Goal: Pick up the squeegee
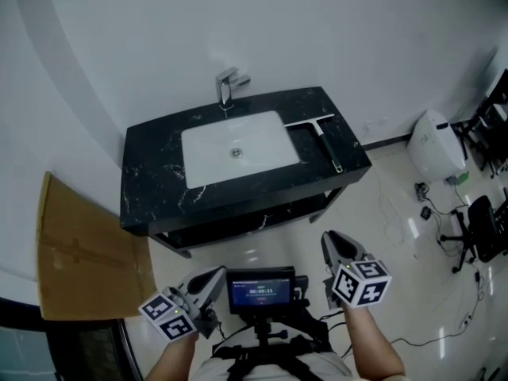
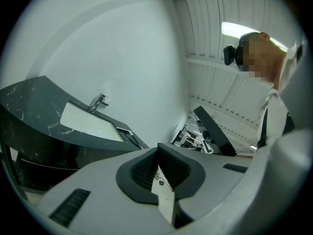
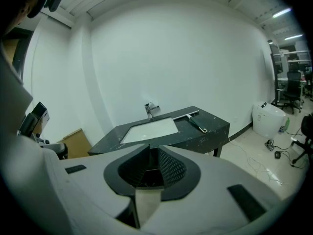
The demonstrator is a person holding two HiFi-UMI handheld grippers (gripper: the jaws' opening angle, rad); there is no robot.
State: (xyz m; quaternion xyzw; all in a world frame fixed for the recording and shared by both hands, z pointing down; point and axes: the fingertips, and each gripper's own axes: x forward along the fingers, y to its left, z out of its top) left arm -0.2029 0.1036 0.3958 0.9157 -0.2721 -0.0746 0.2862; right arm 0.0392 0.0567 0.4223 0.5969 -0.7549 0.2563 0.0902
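The squeegee (image 1: 324, 139) has a pale metal blade bar and a dark handle with a green tip. It lies flat on the black, white-veined worktop (image 1: 159, 173), just right of the white sink (image 1: 206, 153), below the tap (image 1: 228, 86). The wall is white, the floor pale and glossy. There is one squeegee, one sink and one tap. Two grippers are held low, well apart from the worktop: the left hand-held gripper (image 1: 214, 276) has its jaws together, the right hand-held gripper (image 1: 337, 240) has them slightly apart and empty.

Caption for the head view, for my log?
T-shaped dark-handled squeegee lies on black marble counter right of white sink basin; left gripper and right gripper well short of it.
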